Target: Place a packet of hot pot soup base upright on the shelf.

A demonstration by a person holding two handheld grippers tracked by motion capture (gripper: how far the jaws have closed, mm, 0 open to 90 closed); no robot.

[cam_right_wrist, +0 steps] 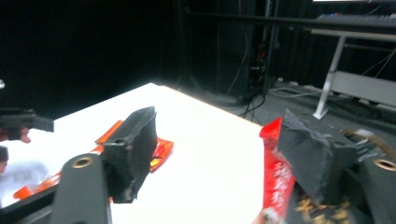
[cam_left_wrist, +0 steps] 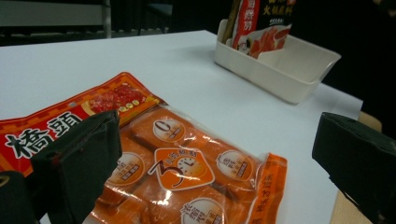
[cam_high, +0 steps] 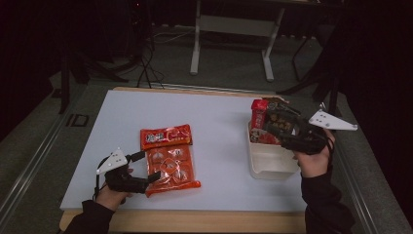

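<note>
the red-and-dark packet [cam_high: 267, 123] is seen standing upright in the white bin [cam_high: 272, 163] at the right of the surface [cam_high: 214, 122], and the right claw [cam_high: 285, 127] is held spread wide just beside it, gripping nothing (its placing looks finished). the orange snack bag [cam_high: 169, 158] lies flat well apart from the bin, with the left claw [cam_high: 148, 168] open at its near corner, one pad resting by the bag, nothing pinched. the step in hand is judged to be the pickup of that bag: the claw must be closed on its edge, then lifted toward the bin.
</note>
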